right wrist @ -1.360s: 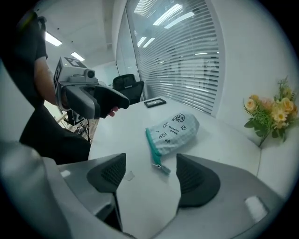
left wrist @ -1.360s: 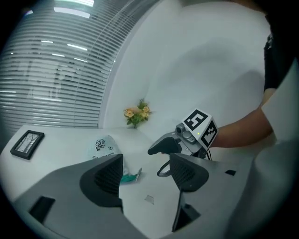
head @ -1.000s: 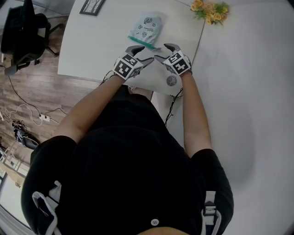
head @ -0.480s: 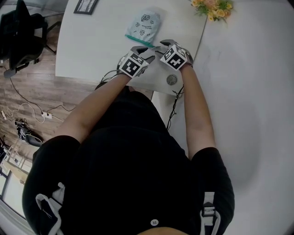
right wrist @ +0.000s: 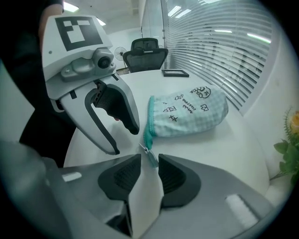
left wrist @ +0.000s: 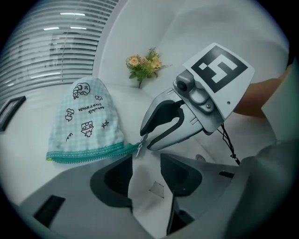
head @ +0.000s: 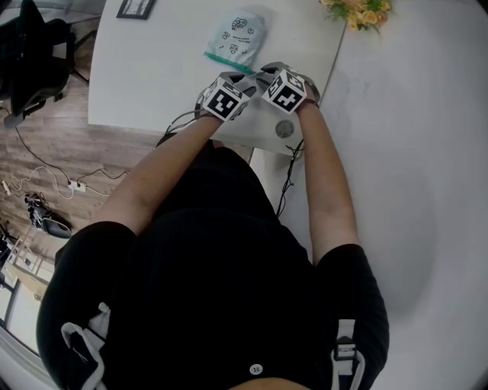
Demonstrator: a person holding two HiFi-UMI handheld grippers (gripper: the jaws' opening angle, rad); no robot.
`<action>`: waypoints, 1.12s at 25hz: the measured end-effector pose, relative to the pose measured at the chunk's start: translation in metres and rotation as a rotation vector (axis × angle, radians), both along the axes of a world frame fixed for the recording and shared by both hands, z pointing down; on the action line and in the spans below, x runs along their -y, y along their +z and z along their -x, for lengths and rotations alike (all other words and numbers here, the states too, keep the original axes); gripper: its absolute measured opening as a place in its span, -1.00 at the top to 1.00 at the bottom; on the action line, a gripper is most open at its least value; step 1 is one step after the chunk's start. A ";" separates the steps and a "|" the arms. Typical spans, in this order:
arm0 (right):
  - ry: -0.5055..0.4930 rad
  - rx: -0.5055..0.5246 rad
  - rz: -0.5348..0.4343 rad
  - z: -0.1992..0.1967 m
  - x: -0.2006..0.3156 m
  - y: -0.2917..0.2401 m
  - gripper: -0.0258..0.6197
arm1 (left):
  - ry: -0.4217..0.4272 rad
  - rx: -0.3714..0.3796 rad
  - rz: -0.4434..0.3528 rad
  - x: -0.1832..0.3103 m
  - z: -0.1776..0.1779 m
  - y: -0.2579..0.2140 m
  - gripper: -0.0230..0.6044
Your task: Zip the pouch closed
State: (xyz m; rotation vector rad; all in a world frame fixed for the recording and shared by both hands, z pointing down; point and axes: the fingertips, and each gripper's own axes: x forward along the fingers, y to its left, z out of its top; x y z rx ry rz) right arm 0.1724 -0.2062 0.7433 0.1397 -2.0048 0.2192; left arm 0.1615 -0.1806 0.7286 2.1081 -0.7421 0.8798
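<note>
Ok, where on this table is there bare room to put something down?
Bare table left of the pouch, between the picture frame and the near edge, and right of it, toward the flowers. Crowded at the zipper: the right gripper's jaws have just been closing around the pull, the left gripper's over bare table.

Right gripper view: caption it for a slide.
Right gripper, jaws just closing, brackets the teal zipper pull of a mint checked fabric pouch.
</note>
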 end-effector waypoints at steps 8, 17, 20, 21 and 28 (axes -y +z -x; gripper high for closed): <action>0.009 0.003 0.013 -0.001 -0.007 0.004 0.63 | 0.002 0.049 0.004 0.000 -0.004 0.014 0.36; 0.006 0.016 0.018 0.001 -0.012 0.000 0.86 | -0.010 0.079 -0.002 0.003 -0.002 0.020 0.48; -0.004 0.021 0.020 0.000 -0.014 -0.001 0.87 | -0.006 0.081 -0.002 0.003 -0.003 0.021 0.49; -0.006 0.025 0.022 0.000 -0.015 -0.002 0.87 | -0.003 0.082 -0.002 0.003 -0.003 0.020 0.50; -0.011 0.042 0.029 0.007 -0.019 -0.010 0.87 | 0.008 0.090 0.011 0.002 -0.001 0.020 0.72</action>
